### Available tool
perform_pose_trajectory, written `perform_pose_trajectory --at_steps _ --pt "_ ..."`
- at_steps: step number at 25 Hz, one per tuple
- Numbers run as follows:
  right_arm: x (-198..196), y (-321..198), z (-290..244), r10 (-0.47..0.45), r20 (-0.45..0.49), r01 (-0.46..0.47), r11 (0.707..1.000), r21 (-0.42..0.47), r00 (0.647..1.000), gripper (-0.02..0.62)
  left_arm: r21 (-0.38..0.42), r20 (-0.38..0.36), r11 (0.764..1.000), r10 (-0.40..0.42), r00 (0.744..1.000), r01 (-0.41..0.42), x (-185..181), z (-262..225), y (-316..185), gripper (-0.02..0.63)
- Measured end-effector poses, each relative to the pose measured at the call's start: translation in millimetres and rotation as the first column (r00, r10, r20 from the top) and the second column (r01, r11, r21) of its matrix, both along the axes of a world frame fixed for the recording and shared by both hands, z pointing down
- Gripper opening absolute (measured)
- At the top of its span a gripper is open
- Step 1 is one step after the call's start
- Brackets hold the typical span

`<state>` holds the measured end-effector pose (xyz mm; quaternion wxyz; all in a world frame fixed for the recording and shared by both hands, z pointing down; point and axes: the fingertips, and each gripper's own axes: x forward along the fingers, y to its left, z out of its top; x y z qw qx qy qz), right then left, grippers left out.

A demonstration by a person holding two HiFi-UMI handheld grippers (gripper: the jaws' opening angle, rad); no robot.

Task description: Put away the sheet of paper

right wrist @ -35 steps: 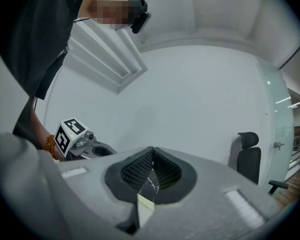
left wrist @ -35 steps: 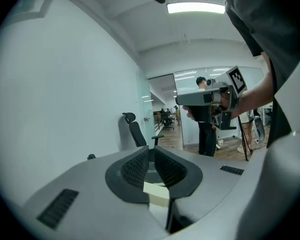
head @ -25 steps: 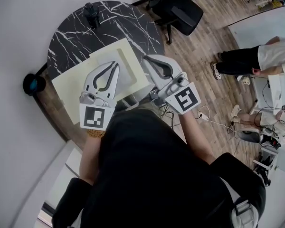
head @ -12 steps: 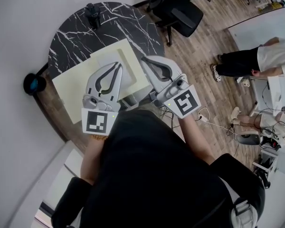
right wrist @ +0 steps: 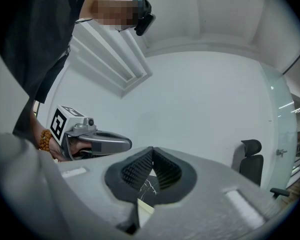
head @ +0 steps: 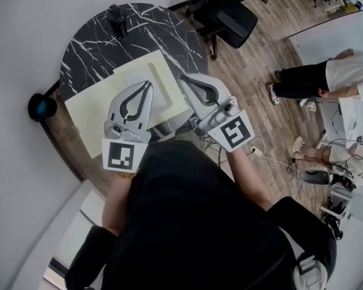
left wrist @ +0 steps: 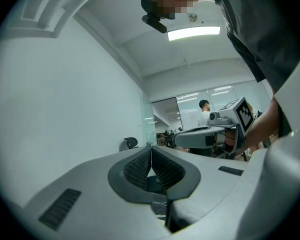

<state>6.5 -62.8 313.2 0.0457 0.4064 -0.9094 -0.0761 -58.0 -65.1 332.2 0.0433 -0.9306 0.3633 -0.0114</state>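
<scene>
A white sheet of paper (head: 162,92) lies on a larger pale yellow sheet (head: 88,110) at the near edge of the black marble table (head: 97,47). Both grippers hover above the sheets, side by side and pointing away from the person. The left gripper (head: 149,84) (left wrist: 151,151) is shut, its ribbed pads meeting with nothing between them. The right gripper (head: 183,77) (right wrist: 152,154) is also shut and empty. A corner of the pale yellow sheet (right wrist: 145,207) shows below its jaws. Each gripper view catches the other gripper beside it.
A small black object (head: 117,17) stands at the far side of the table. A black office chair (head: 227,11) is behind it on the wooden floor. A dark round thing (head: 39,107) sits left of the table, by the wall. A person (head: 327,77) stands at the right.
The left gripper's jaws have drawn fully together. Both grippers have shifted only slightly above the sheets; the paper has not moved.
</scene>
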Motion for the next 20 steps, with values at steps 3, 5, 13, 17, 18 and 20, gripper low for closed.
perform_pose_trajectory --at_steps 3,5,13,17,18,20 --pt "-0.3 -0.5 0.3 -0.002 -0.003 0.002 1.000 -0.001 1.000 -0.002 -0.008 0.001 1.000 -0.001 1.000 0.001 0.7 0.9 -1.1 0.012" --pt "-1.4 -1.0 0.4 -0.003 -0.001 0.003 1.000 -0.003 1.000 -0.003 -0.012 0.000 1.000 0.000 1.000 0.000 0.7 1.3 -1.7 0.011" --pt "-9.5 -0.6 4.9 -0.017 -0.017 0.017 1.000 -0.010 1.000 -0.003 -0.051 0.001 0.999 0.002 1.000 -0.002 -3.7 8.4 -3.7 0.011" --pt "-12.0 -2.2 8.5 -0.019 -0.038 0.018 1.000 -0.013 0.999 -0.003 -0.076 -0.015 0.997 0.008 1.000 -0.009 -5.0 13.3 -6.2 0.011" --pt "-13.0 -3.2 9.2 -0.021 -0.042 0.021 1.000 -0.012 0.999 -0.004 -0.082 -0.015 0.997 0.007 1.000 -0.008 -5.8 14.4 -6.8 0.011" --pt "-13.9 -4.7 9.3 -0.019 -0.035 0.019 1.000 -0.016 0.999 -0.005 -0.084 -0.002 0.996 0.011 1.000 -0.011 -6.6 16.9 -6.9 0.011"
